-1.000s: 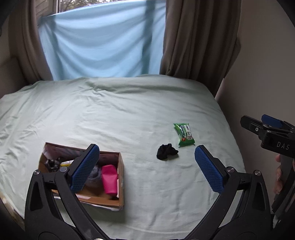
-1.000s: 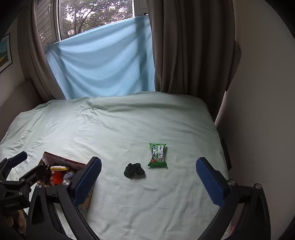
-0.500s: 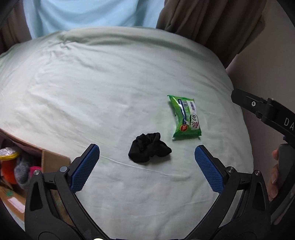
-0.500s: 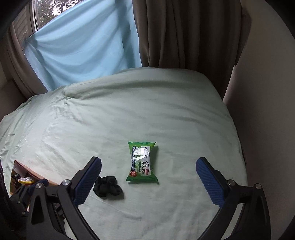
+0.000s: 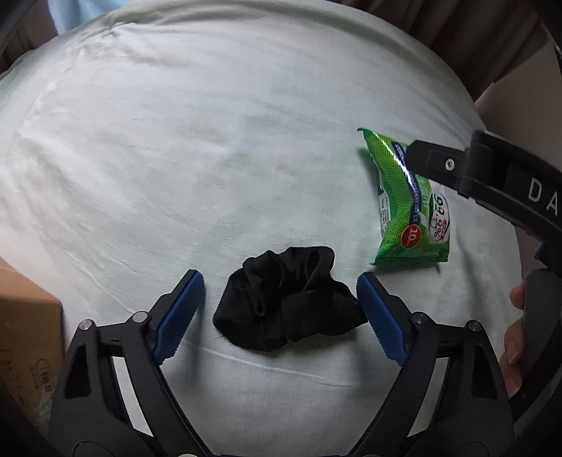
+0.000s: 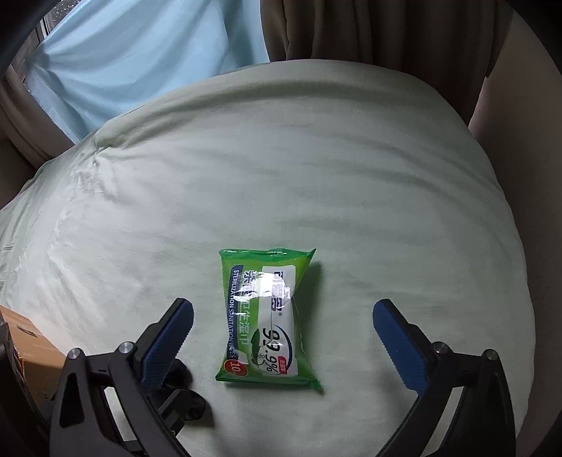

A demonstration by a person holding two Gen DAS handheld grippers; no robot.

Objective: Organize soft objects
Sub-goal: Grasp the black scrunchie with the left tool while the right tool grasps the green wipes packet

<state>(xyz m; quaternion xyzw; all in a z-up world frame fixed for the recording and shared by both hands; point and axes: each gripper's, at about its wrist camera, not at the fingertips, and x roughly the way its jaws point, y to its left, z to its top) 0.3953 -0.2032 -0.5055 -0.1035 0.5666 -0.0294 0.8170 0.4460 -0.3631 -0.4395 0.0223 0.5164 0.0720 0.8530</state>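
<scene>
The bed [image 6: 316, 175] spreads wide and bare beyond the green wipes pack [image 6: 266, 323], its pale green sheet rumpled in shallow folds. Past the pack, at the bed's far edge, hang a light blue cloth [image 6: 147, 59] and brown curtains [image 6: 368, 31]. To the pack's right the sheet rolls off toward a plain wall. Well to the pack's left a cardboard box [image 5: 24, 316] closes that side.

My left gripper [image 5: 281, 306] has just been closing, yet it is not clamped: the black scrunchie [image 5: 288, 298] lies between the ridged blue pads. The right pad's tip looks to brush the fabric, and the left pad stands apart from it. The scrunchie sits just to the left of the pack and nearer to me.

My right gripper [image 6: 282, 337] is spread wide and grips nothing. The pack lies flat on the sheet between its pads, closer to the left one and clear of both.

The pack is a glossy, crinkled plastic pillow with a white label. The scrunchie is soft, matte, bunched cloth. The box is plain brown card, its corner square.
</scene>
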